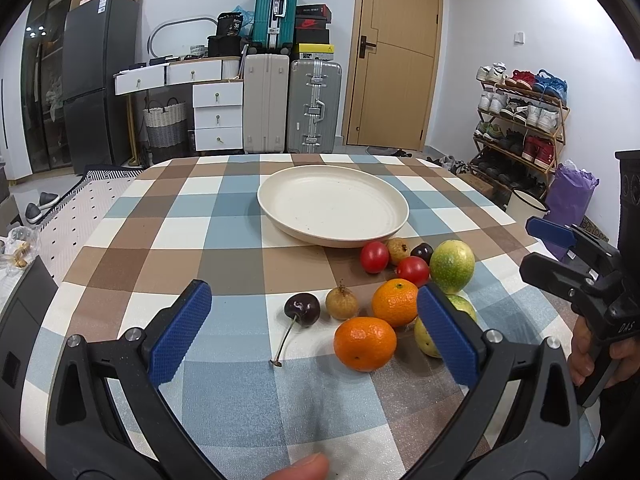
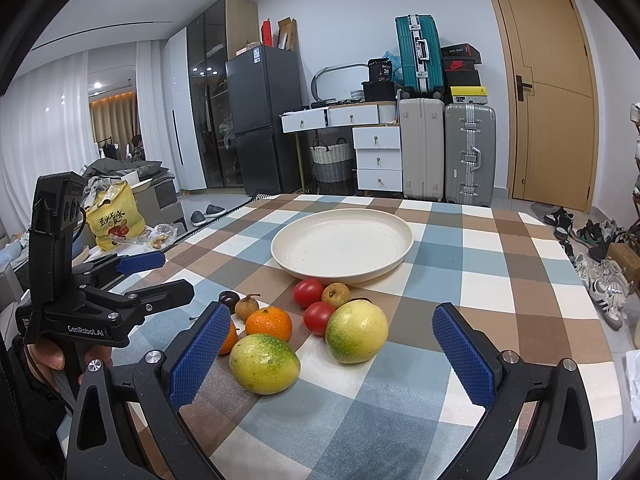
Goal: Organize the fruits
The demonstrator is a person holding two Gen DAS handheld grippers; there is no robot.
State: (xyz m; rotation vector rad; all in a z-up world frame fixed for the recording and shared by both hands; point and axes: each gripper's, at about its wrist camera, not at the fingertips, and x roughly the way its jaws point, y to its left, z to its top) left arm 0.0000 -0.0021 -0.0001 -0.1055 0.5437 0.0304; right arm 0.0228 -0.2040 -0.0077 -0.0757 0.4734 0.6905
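Observation:
A cream plate [image 1: 332, 184] [image 2: 340, 220] sits empty on the checkered table. Fruits lie in front of it: two oranges [image 1: 365, 343] [image 2: 269, 323], two red tomatoes [image 1: 374, 257] [image 2: 308, 293], a dark cherry [image 1: 302, 309], brown longans [image 1: 341, 302] [image 2: 245, 307], and yellow-green passion fruits [image 1: 452, 266] [image 2: 357, 331] [image 2: 264, 363]. My left gripper [image 1: 316, 330] is open just before the cherry and near orange. My right gripper [image 2: 328, 354] is open around the passion fruits, touching nothing.
The checkered tablecloth [image 1: 240, 240] covers the table. Suitcases [image 1: 314, 106], white drawers [image 1: 218, 116], a fridge [image 1: 96, 76] and a door [image 1: 396, 52] stand behind. A shoe rack [image 1: 520, 120] is at the right. A yellow snack bag [image 2: 114, 220] lies left.

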